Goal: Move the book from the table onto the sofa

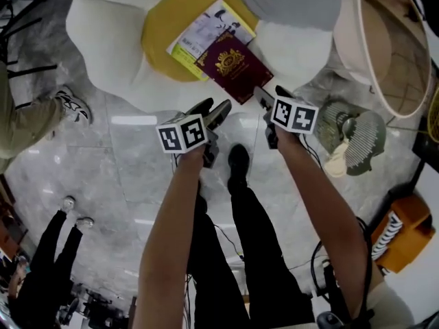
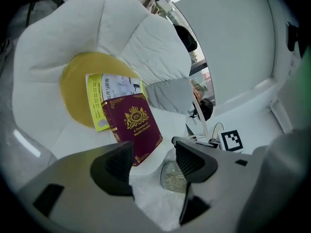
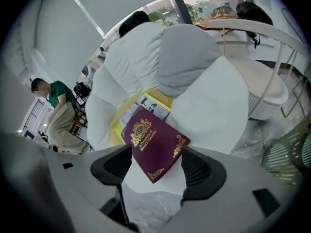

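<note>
A maroon book with gold print [image 1: 232,66] lies flat on the flower-shaped sofa [image 1: 103,33], partly over a yellow and white booklet [image 1: 206,36] on the yellow centre cushion. My right gripper [image 1: 271,96] hovers at the book's near right corner, jaws wide apart. In the right gripper view the book [image 3: 155,144] shows between the pads, which do not press on it. My left gripper [image 1: 214,110] stands open just short of the sofa's front edge. In the left gripper view the book [image 2: 133,126] lies ahead of its empty jaws [image 2: 153,161].
A round beige table [image 1: 384,46] stands at the right, with a floor fan [image 1: 353,139] and an orange object [image 1: 405,232] below it. A person's leg and shoe [image 1: 68,105] are at the left; another person [image 1: 48,252] stands at bottom left. Cables trail on the marble floor.
</note>
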The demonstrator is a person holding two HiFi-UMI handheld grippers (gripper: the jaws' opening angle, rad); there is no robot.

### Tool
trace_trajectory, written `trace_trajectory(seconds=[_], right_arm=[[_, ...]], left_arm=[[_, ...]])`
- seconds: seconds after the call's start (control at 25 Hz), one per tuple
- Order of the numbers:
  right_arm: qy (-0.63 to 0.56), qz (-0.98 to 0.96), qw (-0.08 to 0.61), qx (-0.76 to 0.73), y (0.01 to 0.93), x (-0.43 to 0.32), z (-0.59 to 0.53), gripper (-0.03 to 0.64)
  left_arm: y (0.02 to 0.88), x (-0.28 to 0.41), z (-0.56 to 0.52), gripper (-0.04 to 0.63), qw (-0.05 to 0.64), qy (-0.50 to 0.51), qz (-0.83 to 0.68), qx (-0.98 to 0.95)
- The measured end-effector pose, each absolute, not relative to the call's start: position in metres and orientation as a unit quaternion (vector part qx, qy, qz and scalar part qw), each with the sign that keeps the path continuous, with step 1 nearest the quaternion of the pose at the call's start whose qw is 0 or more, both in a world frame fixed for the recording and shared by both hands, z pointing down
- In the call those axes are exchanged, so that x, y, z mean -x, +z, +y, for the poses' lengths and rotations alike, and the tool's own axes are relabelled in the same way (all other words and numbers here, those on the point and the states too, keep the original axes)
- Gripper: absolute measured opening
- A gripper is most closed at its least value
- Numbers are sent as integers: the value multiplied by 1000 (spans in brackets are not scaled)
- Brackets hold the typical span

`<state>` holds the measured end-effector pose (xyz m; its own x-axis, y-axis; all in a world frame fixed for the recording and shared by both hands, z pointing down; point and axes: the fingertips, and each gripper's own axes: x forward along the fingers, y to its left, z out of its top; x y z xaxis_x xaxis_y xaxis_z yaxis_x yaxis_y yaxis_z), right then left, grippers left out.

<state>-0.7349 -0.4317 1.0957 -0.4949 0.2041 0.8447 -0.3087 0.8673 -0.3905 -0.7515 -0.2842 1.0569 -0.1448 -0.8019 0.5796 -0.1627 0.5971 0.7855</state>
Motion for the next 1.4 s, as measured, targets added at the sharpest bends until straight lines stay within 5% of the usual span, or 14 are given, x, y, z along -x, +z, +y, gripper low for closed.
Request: trace_trajectory(seconds=[0.16,0.28,0.56,0.84,1.4], right_arm=[[237,-840,488,28,1038,725,-414,329],[209,-854,472,73,982,720,-401,200],[182,-868,437,151,839,700,-384,77],[194,-886,374,193,684,666,-366,51],[211,-919,306,128,521,536,-315,52]], left_arm=[[1004,737,-264,227,538,-271,-723,-339],[954,729,-251,177,523,-265,-733,-344],[813,714,-229,69,478,-266,-760,-352],[678,651,-193,2,450,-202,-777,-391],[504,537,-114,2,401,-169,-774,-461]])
